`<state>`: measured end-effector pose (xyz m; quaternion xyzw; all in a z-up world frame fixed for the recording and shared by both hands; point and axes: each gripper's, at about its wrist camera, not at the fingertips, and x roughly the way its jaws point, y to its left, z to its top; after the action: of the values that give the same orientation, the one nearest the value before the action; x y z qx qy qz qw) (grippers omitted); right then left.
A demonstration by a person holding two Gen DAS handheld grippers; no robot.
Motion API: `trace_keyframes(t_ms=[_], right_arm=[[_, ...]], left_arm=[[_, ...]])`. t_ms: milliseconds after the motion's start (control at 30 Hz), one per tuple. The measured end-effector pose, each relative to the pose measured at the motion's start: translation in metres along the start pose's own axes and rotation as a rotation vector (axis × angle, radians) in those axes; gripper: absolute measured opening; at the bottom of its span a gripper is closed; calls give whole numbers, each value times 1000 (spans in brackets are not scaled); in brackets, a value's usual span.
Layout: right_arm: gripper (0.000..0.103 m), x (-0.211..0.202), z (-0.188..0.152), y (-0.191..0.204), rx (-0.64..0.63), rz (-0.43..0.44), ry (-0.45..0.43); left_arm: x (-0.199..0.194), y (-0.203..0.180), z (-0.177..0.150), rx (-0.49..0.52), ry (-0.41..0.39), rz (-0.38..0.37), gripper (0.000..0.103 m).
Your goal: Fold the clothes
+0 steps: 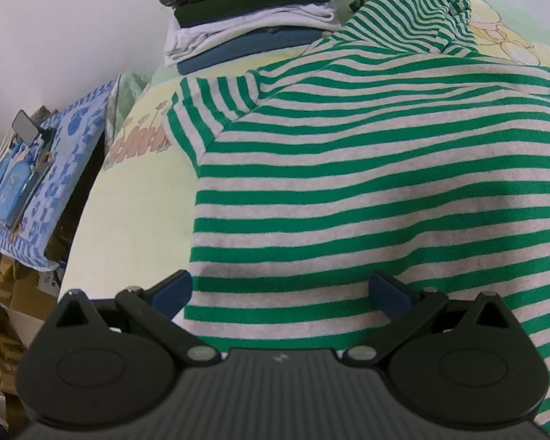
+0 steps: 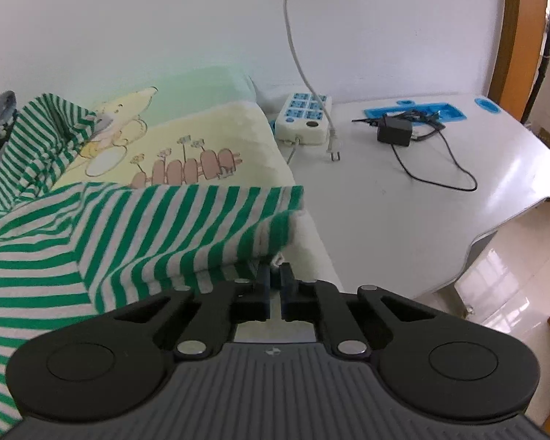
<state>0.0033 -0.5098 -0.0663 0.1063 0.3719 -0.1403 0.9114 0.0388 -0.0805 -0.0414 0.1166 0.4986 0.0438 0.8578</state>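
Left gripper [image 1: 280, 288] spread wide over striped shirt [image 1: 366, 190], holding nothing; right gripper [image 2: 274, 275] nearly closed on sleeve edge [image 2: 275, 227], prob to fold inward

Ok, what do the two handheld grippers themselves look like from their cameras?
Both look alike. The left gripper and right gripper each have a grey ribbed body with a small white mark, two rounded black housings, black linkage arms with silver pivot pins, and dark blue fingers. No cables, hands or sleeves are visible.
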Motion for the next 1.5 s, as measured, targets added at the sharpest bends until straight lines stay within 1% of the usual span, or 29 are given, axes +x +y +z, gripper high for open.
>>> trace_keyframes(t_ms=[100,167,233,300,333,400,433,467,500,567,600,667,700,800,833,900,967,1067,1133,1167,1233,1267,1300,1333,1367,1400,1433,1467,1500], right_arm=[[4,-20,-3,-8,8,-51,10],[3,-27,-8,-13,16,-84,52],[2,-24,-17,-16,15,-105,101],[3,-17,-23,-15,12,-126,119],[5,-19,-23,-15,23,-132,98],[15,-24,-16,-10,29,-176,39],[22,-28,-13,-5,20,-197,-4],[24,-32,-8,3,4,-189,-42],[24,-34,-4,11,-13,-146,-67],[24,-37,2,35,-48,-20,-84],[24,-34,4,51,-78,49,-72],[24,-27,0,83,-152,186,-15],[24,-23,-4,99,-187,250,9],[24,-20,-20,141,-272,347,23],[24,-19,-26,154,-299,369,35],[24,-18,-34,173,-301,386,58],[24,-19,-40,190,-301,389,67],[24,-23,-53,213,-338,327,57],[25,-29,-60,222,-363,306,48],[25,-32,-62,228,-377,289,46],[25,-37,-63,237,-413,268,21],[27,-39,-62,242,-433,261,5],[29,-42,-61,246,-454,254,-12],[29,-43,-56,253,-479,251,-33],[29,-46,-50,261,-500,252,-59],[29,-47,-40,268,-510,253,-83],[29,-49,-31,275,-520,254,-107],[29,-50,-22,282,-527,256,-128],[29,-50,-14,285,-520,264,-130]], left_arm=[[1,2,0,-14,2,-11,102],[2,5,-1,-29,4,-23,102],[2,7,-2,-41,1,-33,102],[2,8,-3,-48,-2,-41,102],[3,8,-3,-47,-5,-44,102],[3,8,-4,-40,-12,-50,102],[3,9,-4,-42,-14,-54,102],[3,10,-4,-43,-16,-57,102],[3,11,-4,-44,-12,-60,102],[3,14,-2,-44,-6,-60,102],[2,16,-1,-43,-6,-55,102],[-5,29,2,-57,-50,-12,102],[-7,39,4,-77,-63,-7,102],[-4,79,11,-178,-83,-17,102],[2,91,14,-211,-81,-18,102],[15,112,25,-248,-75,-13,102],[32,124,37,-246,-70,-27,102],[59,135,54,-246,-45,-73,102],[76,144,65,-277,-38,-132,102],[83,146,69,-296,-29,-155,100],[97,147,78,-315,-8,-210,83],[103,145,82,-315,3,-240,66],[106,143,83,-312,6,-263,58],[104,140,83,-309,-11,-267,53],[102,137,82,-306,-28,-270,39],[97,135,81,-302,-46,-266,19],[89,128,77,-276,-84,-239,12],[81,121,74,-250,-122,-212,11],[73,115,71,-224,-160,-185,4]])
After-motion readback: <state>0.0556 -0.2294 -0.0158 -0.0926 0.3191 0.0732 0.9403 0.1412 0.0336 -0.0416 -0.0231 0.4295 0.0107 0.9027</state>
